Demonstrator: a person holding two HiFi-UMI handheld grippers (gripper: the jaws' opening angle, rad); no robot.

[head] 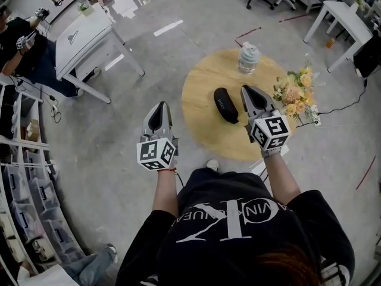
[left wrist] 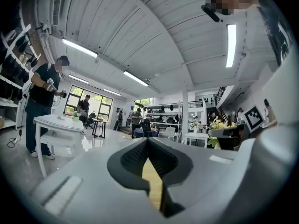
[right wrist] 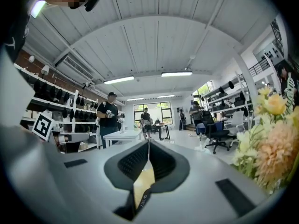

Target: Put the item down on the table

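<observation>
Shirt: partial "VIN", upside down

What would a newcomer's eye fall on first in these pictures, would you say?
The round wooden table at centre, with a black case lying on it, a bouquet at its right edge and a jar at the far edge. Both grippers are shut and empty: the right gripper beside the case, the left gripper over the floor.
</observation>
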